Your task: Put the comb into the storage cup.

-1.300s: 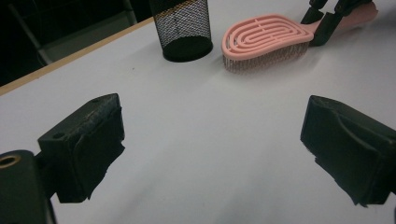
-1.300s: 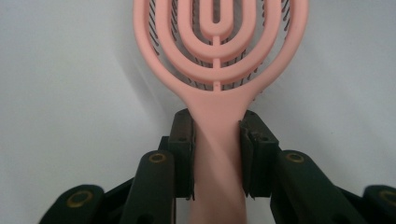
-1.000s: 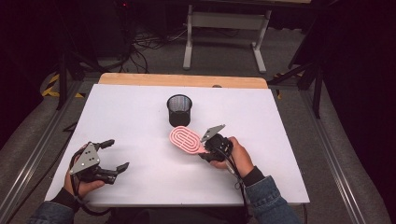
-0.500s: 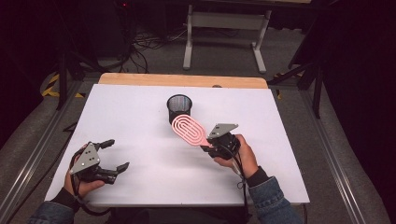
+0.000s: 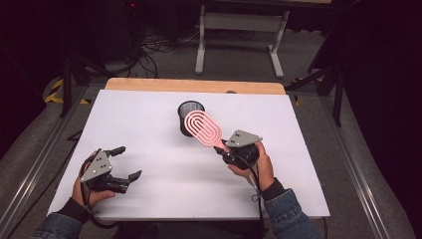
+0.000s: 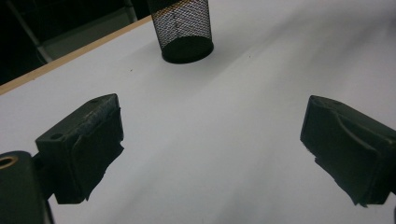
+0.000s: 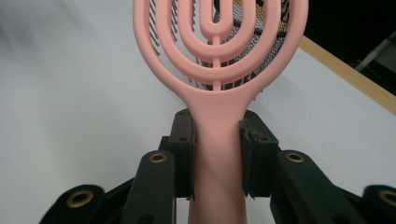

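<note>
while its handle is clamped between the two black jaws of the right gripper [image 5: 225, 150], the pink hairbrush [image 5: 202, 128] sits just right of the middle of the high view, its oval, looped head tilted up and toward the upper left of the frame. in that view the head overlaps the black mesh cup [image 5: 191, 117], which stands upright on the white table [image 5: 149, 124] slightly above centre; whether the brush touches the cup cannot be told. in the right gripper view the hairbrush [image 7: 219, 56] rises from the bottom centre, its handle pinched from both sides by the pads [image 7: 183, 154], its dark bristles showing through the curved gaps, and the mesh of the cup shows behind the head at the top of the frame. the hand [image 5: 256, 164] holding this gripper comes in from the lower right, with a denim sleeve [image 5: 288, 216] behind it. at the lower left of the high view the left gripper [image 5: 127, 162] is held low at the near edge of the table, well apart from the brush, its jaws spread wide with nothing between them. the left gripper view shows those jaws far apart at the frame's sides, bare table between, and the mesh cup [image 6: 183, 28] at the top centre.
</note>
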Available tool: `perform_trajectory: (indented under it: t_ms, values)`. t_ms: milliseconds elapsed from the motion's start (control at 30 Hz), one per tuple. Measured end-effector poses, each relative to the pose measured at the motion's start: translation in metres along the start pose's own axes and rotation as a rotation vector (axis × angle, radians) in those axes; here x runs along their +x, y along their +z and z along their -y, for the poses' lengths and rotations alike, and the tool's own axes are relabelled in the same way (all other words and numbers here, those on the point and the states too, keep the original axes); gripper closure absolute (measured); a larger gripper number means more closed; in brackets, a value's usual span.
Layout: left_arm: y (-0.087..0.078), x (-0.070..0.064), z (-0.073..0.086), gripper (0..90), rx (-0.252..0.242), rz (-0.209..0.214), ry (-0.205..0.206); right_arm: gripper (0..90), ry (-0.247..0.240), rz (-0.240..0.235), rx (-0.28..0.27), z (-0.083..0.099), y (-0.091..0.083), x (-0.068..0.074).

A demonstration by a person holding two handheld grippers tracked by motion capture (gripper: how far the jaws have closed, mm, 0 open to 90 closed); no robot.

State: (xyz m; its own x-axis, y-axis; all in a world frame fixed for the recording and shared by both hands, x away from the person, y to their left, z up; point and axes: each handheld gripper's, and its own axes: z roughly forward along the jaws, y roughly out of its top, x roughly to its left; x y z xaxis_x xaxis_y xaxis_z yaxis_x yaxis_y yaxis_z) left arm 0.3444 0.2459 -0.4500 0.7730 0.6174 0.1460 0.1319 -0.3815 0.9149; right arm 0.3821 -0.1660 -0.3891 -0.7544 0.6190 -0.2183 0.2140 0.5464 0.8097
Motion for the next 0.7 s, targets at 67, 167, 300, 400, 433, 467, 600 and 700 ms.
perform_trajectory:
  t_ms: [67, 167, 300, 400, 433, 467, 600, 700]
  values:
    - [0.004, 0.001, -0.001, 6.5, 0.014, -0.007, -0.016, 70.2, 0.002, 0.013, -0.017, -0.001, 0.0, 0.001]
    - [0.01, 0.003, -0.004, 6.2, 0.032, -0.006, -0.016, 70.2, 0.0, 0.02, -0.048, -0.002, 0.001, 0.004]
    - [0.017, 0.002, -0.01, 5.5, 0.016, 0.014, -0.007, 70.2, -0.012, 0.026, -0.075, -0.002, 0.001, 0.006]
    - [0.022, 0.0, -0.016, 7.1, 0.009, 0.035, -0.004, 70.1, -0.013, 0.03, -0.095, -0.001, 0.0, 0.006]
    - [0.024, -0.001, -0.018, 7.1, 0.015, 0.044, 0.0, 70.1, -0.013, 0.03, -0.095, -0.001, 0.0, 0.006]
    - [0.026, -0.003, -0.021, 7.9, 0.016, 0.051, 0.005, 70.1, -0.014, 0.03, -0.098, -0.001, 0.0, 0.007]
    - [0.033, -0.009, -0.032, 8.1, -0.003, 0.088, 0.0, 70.2, -0.018, 0.025, -0.119, -0.001, -0.001, 0.007]
    - [0.04, -0.013, -0.042, 8.1, -0.024, 0.117, -0.007, 70.2, -0.023, 0.03, -0.135, -0.002, -0.002, 0.009]
